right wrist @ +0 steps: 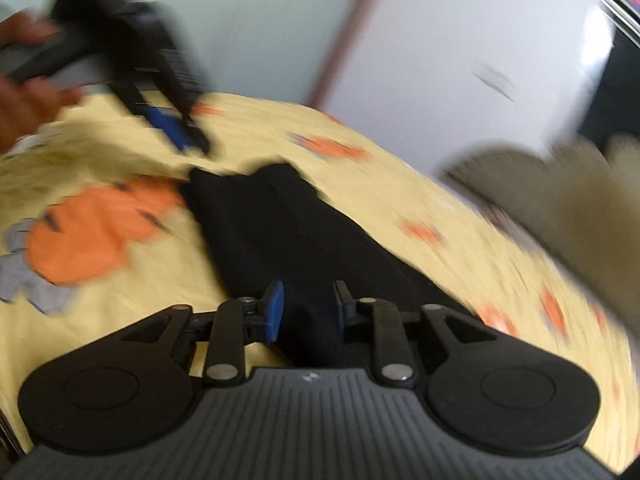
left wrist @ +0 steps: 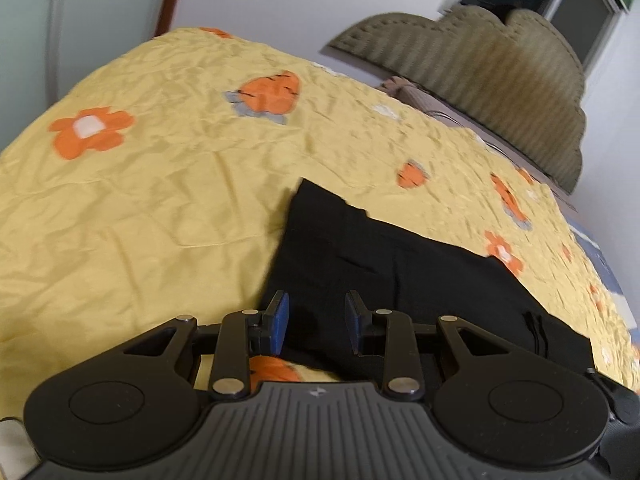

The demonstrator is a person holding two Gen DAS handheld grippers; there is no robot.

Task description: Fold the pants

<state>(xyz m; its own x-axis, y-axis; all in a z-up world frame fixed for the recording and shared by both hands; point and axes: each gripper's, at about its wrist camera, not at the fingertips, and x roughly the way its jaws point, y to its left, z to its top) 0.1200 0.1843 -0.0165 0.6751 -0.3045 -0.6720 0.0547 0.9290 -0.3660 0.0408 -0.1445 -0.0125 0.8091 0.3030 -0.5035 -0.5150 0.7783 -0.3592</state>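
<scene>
Black pants [left wrist: 384, 272] lie flat on yellow bedspread [left wrist: 160, 184]. Both grippers, left [left wrist: 318, 320] & right [right wrist: 306, 308], are released, holding nothing. Drop low, pinch both layers at the edge, lift evenly w/o dragging.

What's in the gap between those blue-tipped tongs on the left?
Only the black pants show between the left tongs, which stand open above them on the yellow bedspread, seen in the left wrist view.
</scene>
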